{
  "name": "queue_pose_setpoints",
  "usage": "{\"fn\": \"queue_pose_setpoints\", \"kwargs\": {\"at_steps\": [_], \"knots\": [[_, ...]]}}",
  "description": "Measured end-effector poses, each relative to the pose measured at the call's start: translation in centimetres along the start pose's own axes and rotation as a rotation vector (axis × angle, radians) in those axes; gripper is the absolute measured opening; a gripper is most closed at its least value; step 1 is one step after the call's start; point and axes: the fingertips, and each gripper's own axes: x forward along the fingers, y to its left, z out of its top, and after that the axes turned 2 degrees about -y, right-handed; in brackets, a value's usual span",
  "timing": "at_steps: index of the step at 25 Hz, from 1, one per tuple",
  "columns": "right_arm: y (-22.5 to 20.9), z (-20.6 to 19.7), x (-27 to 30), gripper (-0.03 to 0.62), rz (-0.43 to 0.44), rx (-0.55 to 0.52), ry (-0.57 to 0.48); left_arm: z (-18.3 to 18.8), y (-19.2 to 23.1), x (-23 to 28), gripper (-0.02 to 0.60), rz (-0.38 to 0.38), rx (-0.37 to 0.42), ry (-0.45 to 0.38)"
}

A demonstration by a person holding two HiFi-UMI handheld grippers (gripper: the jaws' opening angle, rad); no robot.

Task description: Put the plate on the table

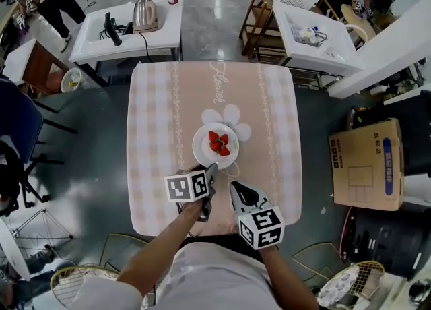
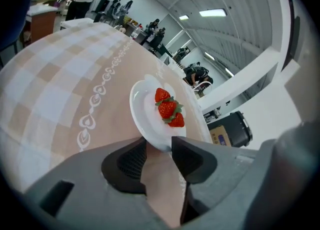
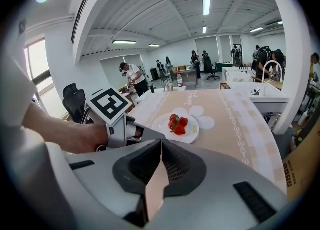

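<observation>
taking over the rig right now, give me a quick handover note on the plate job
Left gripper: open, its fingers either side of the near rim of the round white plate, not pressing on it.
Right gripper: shut, empty, beside the left one, short of the plate.
Things: the plate sits flat on the table with the beige checked cloth, with three red strawberries on it.
Done: the plate is on the table.
Left: probably just draw the left gripper back clear of the rim.
</observation>
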Motion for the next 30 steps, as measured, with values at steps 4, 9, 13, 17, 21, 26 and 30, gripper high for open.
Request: {"fn": "queue_pose_setpoints", "kwargs": {"at_steps": [4,9,13,17,21,26,30], "knots": [[0.0,0.1,-0.3,0.006,-0.002,-0.005,-0.003,0.0,0.1,-0.2,0.164,0.048,0.103,0.010],[0.0,0.4,-0.8,0.006,0.008,-0.023,-0.018,-0.5,1.2,-0.9,0.167,0.108,0.127,0.018],[0.0,0.5,-1.5,0.006,0.024,-0.026,-0.035,-0.6,0.8,-1.8,0.167,0.121,0.130,-0.007],[0.0,0.5,-2.0,0.006,0.049,-0.017,-0.059,-0.7,-0.4,-3.2,0.167,0.123,0.150,-0.050],[0.4,0.7,-2.8,0.005,0.075,-0.015,-0.083,-1.4,-2.2,-4.5,0.166,0.113,0.180,-0.082],[0.7,0.8,-4.2,0.005,0.109,-0.024,-0.116,-2.6,-5.0,-6.1,0.166,0.093,0.230,-0.122],[1.2,0.8,-5.3,0.005,0.139,-0.024,-0.141,-3.1,-7.7,-7.5,0.164,0.047,0.314,-0.190]]}}
